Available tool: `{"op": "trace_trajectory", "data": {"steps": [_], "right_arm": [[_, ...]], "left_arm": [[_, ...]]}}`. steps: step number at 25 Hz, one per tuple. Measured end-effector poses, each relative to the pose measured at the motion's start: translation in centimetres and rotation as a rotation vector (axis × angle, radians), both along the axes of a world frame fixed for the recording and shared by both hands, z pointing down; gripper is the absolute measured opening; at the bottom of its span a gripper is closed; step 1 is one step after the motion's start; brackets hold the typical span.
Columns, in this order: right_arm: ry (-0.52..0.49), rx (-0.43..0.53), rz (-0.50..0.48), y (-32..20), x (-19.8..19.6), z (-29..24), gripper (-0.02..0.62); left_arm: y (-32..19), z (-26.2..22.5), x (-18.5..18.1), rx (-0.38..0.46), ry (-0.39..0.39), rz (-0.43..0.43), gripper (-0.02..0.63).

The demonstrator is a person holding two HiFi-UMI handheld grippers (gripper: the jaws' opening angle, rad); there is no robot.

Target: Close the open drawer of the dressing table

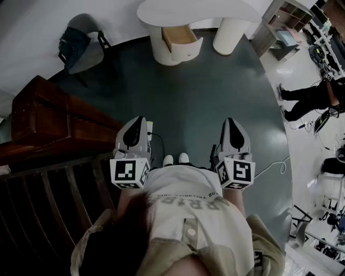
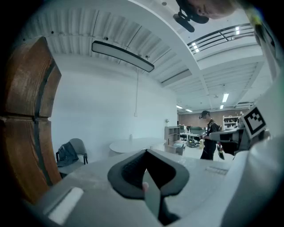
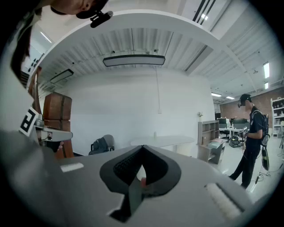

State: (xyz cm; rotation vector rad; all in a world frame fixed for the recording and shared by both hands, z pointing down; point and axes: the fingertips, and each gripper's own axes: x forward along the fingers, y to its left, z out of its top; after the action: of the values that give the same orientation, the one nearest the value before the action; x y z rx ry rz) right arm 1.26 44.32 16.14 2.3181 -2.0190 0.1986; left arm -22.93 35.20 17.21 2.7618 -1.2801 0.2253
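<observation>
Your left gripper (image 1: 140, 119) has its jaws pressed together on nothing; your right gripper (image 1: 229, 122) is likewise closed and empty; both are held near your waist; well ahead, the drawer (image 1: 179, 36) stands pulled out of the white dressing table (image 1: 215, 7).

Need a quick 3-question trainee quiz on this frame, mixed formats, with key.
1. True or false: the drawer of the dressing table is shut.
2. What lies on the chair? A) a bag B) a lamp C) a box
3. Fill in: the jaws of the left gripper and the right gripper are both ___, with nothing between them.

Key: 1 false, it stands open. 2 A. 3 shut.
</observation>
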Motion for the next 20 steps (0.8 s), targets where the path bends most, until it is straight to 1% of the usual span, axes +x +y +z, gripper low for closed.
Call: {"op": "trace_trajectory", "data": {"steps": [16, 20], "right_arm": [[0.015, 0.004, -0.008, 0.2, 0.5, 0.1, 0.000], [-0.007, 0.016, -0.007, 0.2, 1.3, 0.0, 0.002]], "left_arm": [[0.4, 0.1, 0.7, 0.003, -0.011, -0.002, 0.008], [0.4, -0.4, 1.5, 0.016, -0.014, 0.000, 0.008]]}}
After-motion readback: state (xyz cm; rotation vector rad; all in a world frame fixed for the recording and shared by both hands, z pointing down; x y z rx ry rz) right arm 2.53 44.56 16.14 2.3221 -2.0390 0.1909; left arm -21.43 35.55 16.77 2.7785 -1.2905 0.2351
